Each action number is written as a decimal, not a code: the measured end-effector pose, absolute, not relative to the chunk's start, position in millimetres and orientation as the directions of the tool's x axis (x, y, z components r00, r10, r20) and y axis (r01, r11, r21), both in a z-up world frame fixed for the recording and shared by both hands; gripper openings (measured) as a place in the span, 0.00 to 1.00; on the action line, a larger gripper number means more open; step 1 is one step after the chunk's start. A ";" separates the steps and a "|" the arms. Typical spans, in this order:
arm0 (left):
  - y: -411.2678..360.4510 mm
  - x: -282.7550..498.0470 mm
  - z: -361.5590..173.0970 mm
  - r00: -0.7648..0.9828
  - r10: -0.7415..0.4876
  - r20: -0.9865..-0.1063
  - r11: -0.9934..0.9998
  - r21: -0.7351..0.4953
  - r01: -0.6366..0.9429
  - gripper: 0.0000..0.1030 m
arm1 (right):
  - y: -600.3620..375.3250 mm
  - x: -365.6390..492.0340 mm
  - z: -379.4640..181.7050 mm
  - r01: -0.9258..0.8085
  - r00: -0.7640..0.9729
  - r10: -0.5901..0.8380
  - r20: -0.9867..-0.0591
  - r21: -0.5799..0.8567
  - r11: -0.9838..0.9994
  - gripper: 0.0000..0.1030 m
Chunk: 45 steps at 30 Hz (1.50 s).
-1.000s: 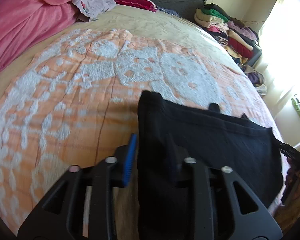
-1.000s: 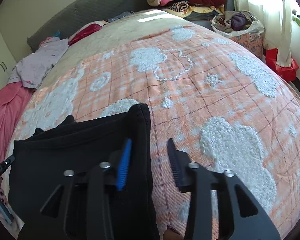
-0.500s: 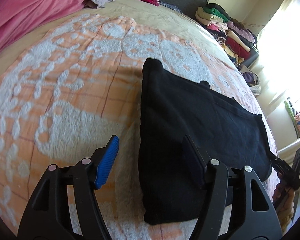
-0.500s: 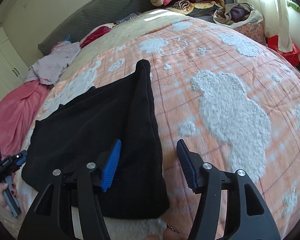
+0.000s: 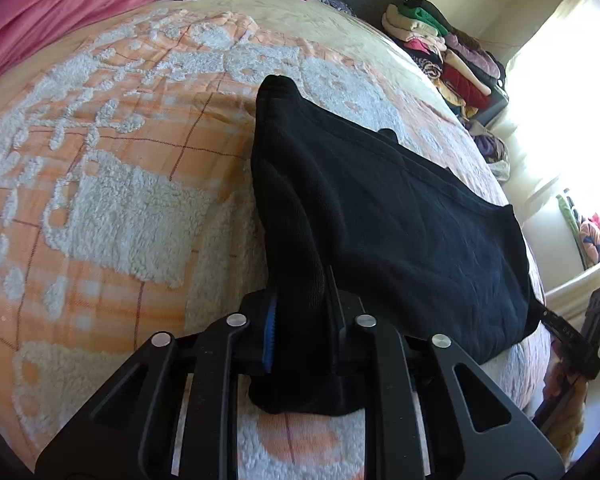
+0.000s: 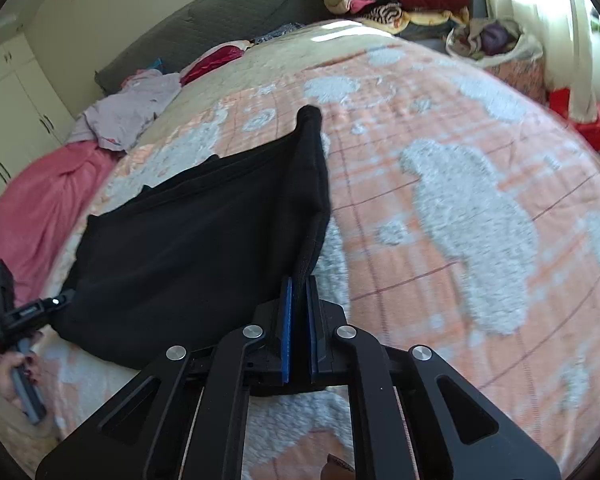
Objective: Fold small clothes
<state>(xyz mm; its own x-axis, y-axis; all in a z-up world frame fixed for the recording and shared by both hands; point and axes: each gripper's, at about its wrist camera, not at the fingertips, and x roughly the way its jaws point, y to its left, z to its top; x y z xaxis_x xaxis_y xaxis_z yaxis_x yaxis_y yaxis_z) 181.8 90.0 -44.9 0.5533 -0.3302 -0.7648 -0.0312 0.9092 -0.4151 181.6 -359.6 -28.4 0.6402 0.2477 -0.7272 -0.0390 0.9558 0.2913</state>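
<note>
Now both jaws have just closed: left gripper (image 5: pixel 300 332) and right gripper (image 6: pixel 299 332) each pinch a near corner of the black garment (image 5: pixel 400 232) on the bed (image 5: pixel 120 200).

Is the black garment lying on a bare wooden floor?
No, the black garment lies on an orange-and-white blanket spread over a bed.

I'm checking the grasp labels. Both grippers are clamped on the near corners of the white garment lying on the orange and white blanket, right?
Not quite: the garment is black, not white, as the right wrist view shows. The rest holds: the left gripper and right gripper are each clamped on a near corner of it, and it lies on the orange and white blanket.
</note>
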 end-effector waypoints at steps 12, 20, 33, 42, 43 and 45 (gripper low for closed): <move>84.4 165.5 -41.8 0.562 -0.248 -0.789 0.950 -0.313 -0.020 0.14 | -355.9 170.9 -50.4 0.018 0.599 0.159 -0.785 0.212 0.977 0.08; 85.7 157.4 -41.1 0.563 -0.227 -0.795 0.958 -0.288 -0.020 0.20 | -356.4 161.4 -41.3 0.063 0.612 0.092 -0.785 0.165 0.984 0.29; 87.2 144.4 -36.9 0.568 -0.196 -0.799 0.968 -0.250 -0.017 0.32 | -319.6 137.6 -7.3 -0.009 0.673 0.110 -0.731 0.140 0.990 0.68; 87.6 133.5 -36.8 0.564 -0.188 -0.804 0.972 -0.235 -0.011 0.37 | -275.3 134.0 10.2 -0.108 0.686 0.191 -0.702 0.161 0.981 0.84; 88.0 132.5 -36.8 0.564 -0.189 -0.804 0.972 -0.236 -0.011 0.38 | -270.1 134.3 11.9 -0.121 0.685 0.200 -0.701 0.162 0.979 0.85; 89.6 130.0 -36.2 0.564 -0.188 -0.804 0.972 -0.236 -0.012 0.40 | -258.6 134.7 14.9 -0.150 0.685 0.218 -0.695 0.159 0.976 0.86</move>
<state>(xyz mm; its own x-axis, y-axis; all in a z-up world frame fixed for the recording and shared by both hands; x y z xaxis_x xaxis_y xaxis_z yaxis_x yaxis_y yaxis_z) 130.0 89.6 -36.2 0.5644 -0.1879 -0.8038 -0.0124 0.9717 -0.2358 134.7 -258.6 14.9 0.6846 0.2185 -0.6955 -0.1497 0.9758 0.1592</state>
